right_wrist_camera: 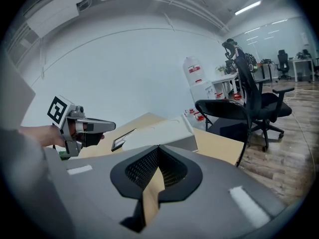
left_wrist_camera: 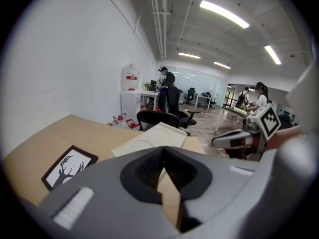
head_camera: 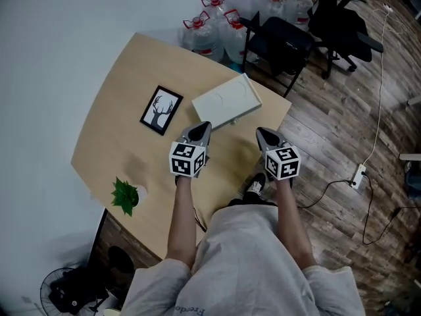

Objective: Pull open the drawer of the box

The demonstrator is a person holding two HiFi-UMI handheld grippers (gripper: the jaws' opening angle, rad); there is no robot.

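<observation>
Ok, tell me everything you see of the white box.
The box is flat, rectangular, seemingly white plastic, with curved lines on top. It lies near the far edge of the wooden table, right of the framed deer picture. No drawer sticks out. The left gripper and right gripper appear clear of it.

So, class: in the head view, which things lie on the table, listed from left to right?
potted plant → framed deer picture → white box
</observation>
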